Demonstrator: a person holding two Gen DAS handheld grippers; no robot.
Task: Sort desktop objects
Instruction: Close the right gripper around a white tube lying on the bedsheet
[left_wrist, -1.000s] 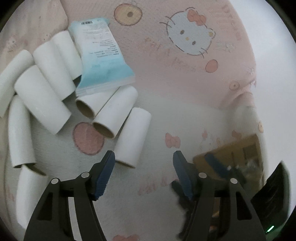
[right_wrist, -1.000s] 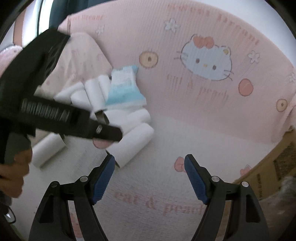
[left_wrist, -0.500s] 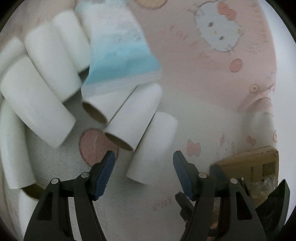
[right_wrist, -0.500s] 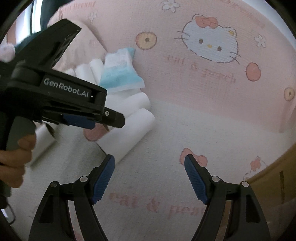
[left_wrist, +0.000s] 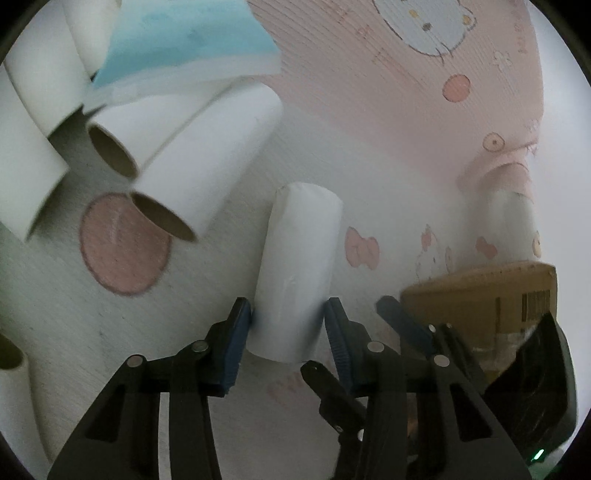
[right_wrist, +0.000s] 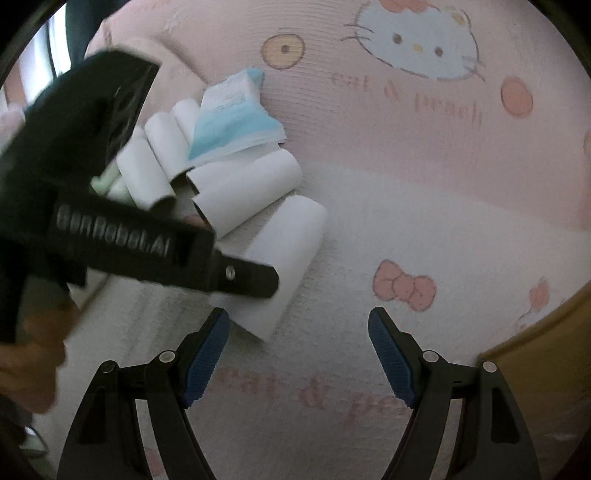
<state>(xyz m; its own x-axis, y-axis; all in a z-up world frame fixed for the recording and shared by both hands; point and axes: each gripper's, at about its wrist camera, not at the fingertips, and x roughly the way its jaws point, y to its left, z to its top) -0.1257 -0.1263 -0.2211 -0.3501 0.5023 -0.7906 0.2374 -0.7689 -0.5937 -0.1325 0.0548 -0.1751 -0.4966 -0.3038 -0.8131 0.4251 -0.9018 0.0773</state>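
My left gripper (left_wrist: 288, 325) is shut on a white paper tube (left_wrist: 299, 266) that lies on the pink and white cloth; both blue pads press its near end. The same tube shows in the right wrist view (right_wrist: 284, 258), with the left gripper (right_wrist: 258, 284) on it. Several more white tubes (left_wrist: 207, 147) lie in a pile at the left, and a blue and white packet (left_wrist: 184, 44) rests on top of them. My right gripper (right_wrist: 299, 354) is open and empty, just right of the held tube.
A brown cardboard box (left_wrist: 491, 295) stands at the right, also at the right edge in the right wrist view (right_wrist: 546, 387). The patterned cloth (right_wrist: 406, 147) covers the surface. The right gripper's fingers (left_wrist: 406, 325) sit beside my left gripper.
My left gripper moved forward to the nearest tube and closed on its end. My right gripper came closer to the pile and stayed open.
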